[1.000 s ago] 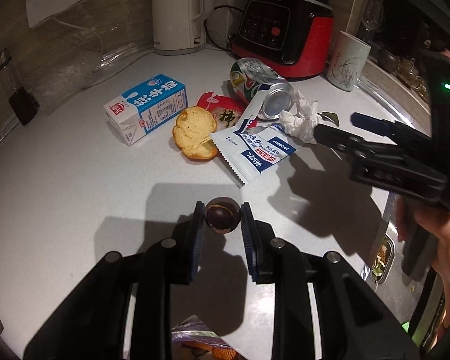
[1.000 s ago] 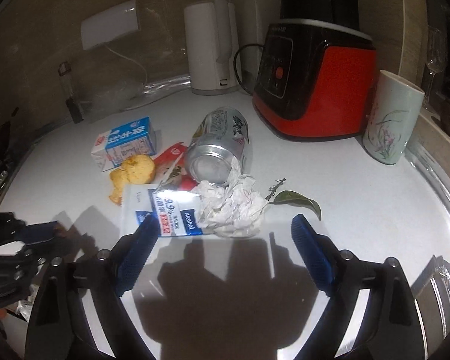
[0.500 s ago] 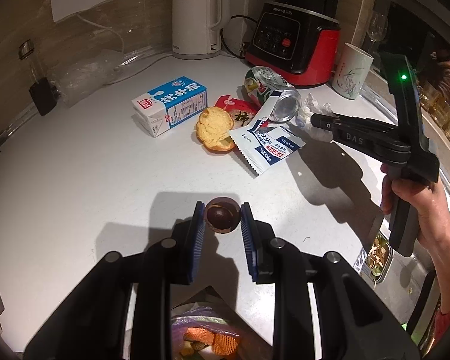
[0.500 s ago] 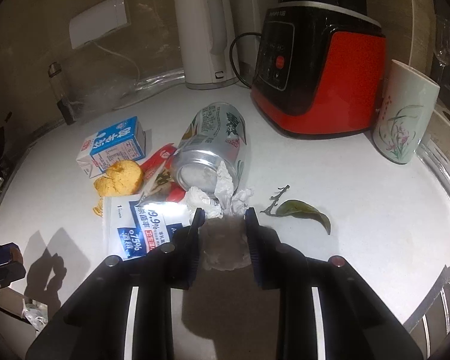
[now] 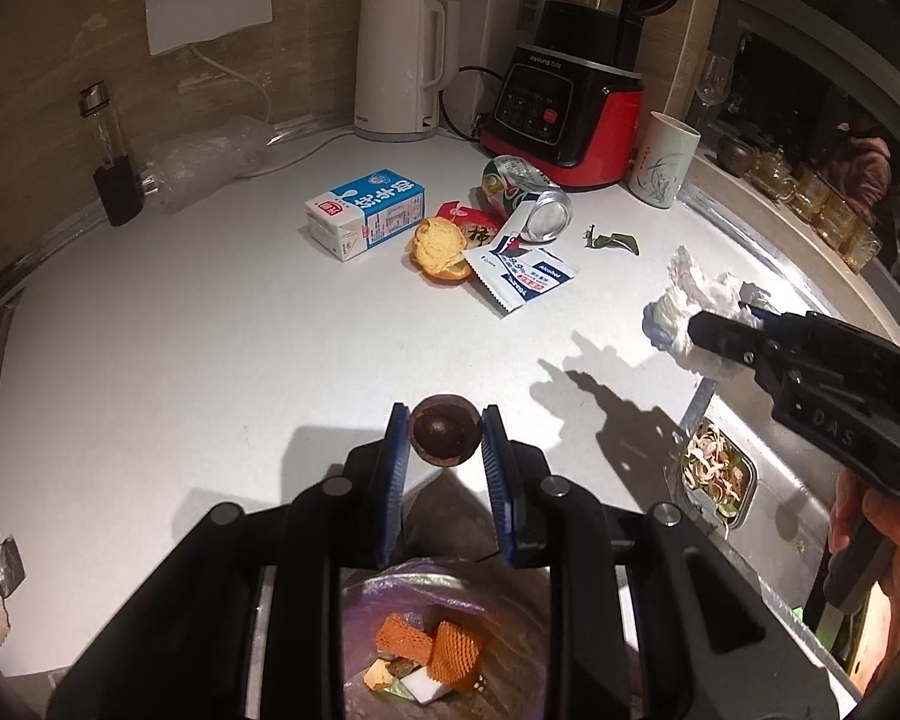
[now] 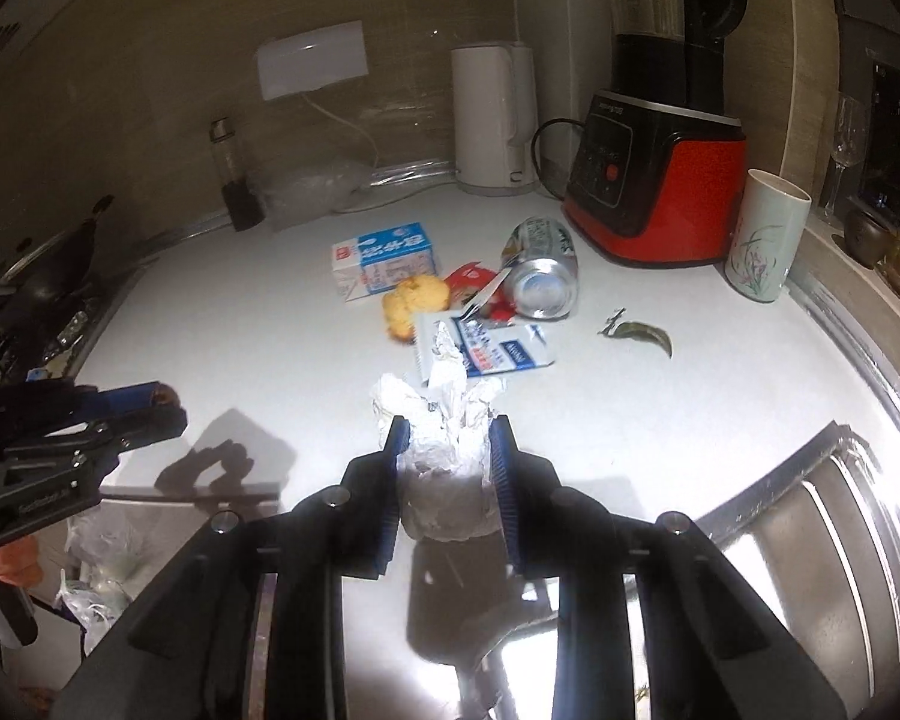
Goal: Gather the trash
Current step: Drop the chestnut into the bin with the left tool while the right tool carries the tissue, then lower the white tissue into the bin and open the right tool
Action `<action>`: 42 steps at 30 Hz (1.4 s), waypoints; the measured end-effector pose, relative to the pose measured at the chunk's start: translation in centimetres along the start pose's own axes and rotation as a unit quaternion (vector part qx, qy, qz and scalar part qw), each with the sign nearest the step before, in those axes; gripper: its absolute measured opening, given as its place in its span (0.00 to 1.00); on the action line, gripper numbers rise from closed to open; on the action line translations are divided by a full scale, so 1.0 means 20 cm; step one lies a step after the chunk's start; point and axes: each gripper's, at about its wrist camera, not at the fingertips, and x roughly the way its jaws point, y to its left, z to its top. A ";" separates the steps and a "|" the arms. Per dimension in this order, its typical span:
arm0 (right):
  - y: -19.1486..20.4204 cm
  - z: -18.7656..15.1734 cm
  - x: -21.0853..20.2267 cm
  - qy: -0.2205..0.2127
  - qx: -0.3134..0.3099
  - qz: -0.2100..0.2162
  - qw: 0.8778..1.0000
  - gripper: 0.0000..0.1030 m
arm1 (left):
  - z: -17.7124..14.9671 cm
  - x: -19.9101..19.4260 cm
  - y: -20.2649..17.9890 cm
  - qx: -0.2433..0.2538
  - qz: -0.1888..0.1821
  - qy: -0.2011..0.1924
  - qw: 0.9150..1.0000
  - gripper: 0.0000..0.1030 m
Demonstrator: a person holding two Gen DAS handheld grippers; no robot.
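My left gripper (image 5: pixel 444 435) is shut on a dark brown round fruit shell (image 5: pixel 445 429), held above the counter's front edge over a trash bin (image 5: pixel 438 648) that holds orange scraps. My right gripper (image 6: pixel 447 450) is shut on a crumpled white tissue (image 6: pixel 435 420), lifted off the counter; the tissue also shows in the left wrist view (image 5: pixel 687 306). On the counter lie a milk carton (image 5: pixel 366 213), a bread piece (image 5: pixel 438 246), a wipes packet (image 5: pixel 525 276), a red wrapper (image 5: pixel 468 222), a crushed can (image 5: pixel 528 201) and a leaf (image 5: pixel 615 240).
A white kettle (image 5: pixel 399 84), a red blender (image 5: pixel 570 114) and a cup (image 5: pixel 663 159) stand at the back. A dark bottle (image 5: pixel 111 171) and a plastic bag (image 5: pixel 204 156) are at back left. A sink (image 6: pixel 828 540) with a strainer of scraps (image 5: pixel 714 471) lies to the right.
My right gripper closed on the tissue and lifted it back from the pile. My left gripper drew back with the shell, and the trash bin came into view beneath it.
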 end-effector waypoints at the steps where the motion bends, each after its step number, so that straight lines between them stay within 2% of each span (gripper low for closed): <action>1: 0.05 -0.04 -0.03 0.003 0.000 0.003 1.000 0.27 | -0.03 -0.02 0.01 0.001 0.001 0.000 1.000 0.24; 9: 0.36 -0.36 -0.23 0.028 0.008 0.012 1.000 0.27 | -0.27 -0.18 0.07 0.020 -0.001 0.010 1.000 0.24; 17: 0.55 -0.60 -0.34 0.051 0.021 0.004 0.998 0.27 | -0.48 -0.27 0.15 0.034 -0.009 0.023 0.999 0.24; 22: 0.58 -0.65 -0.42 0.047 0.030 -0.011 0.998 0.27 | -0.62 -0.24 0.14 0.059 -0.014 0.037 0.997 0.24; 30: 0.59 -0.66 -0.53 0.037 0.033 -0.041 0.998 0.27 | -0.90 -0.02 0.12 0.084 -0.036 0.105 0.990 0.24; 32: 0.59 -0.66 -0.54 0.039 0.031 -0.047 0.998 0.27 | -0.96 0.04 0.12 0.085 -0.043 0.127 0.987 0.27; 35: 0.60 -0.66 -0.55 0.041 0.028 -0.051 0.997 0.27 | -1.03 0.09 0.10 0.087 -0.040 0.145 0.985 0.45; 42: 0.62 -0.66 -0.54 0.045 0.024 -0.049 0.997 0.27 | -1.02 0.08 0.10 0.088 -0.042 0.139 0.985 0.60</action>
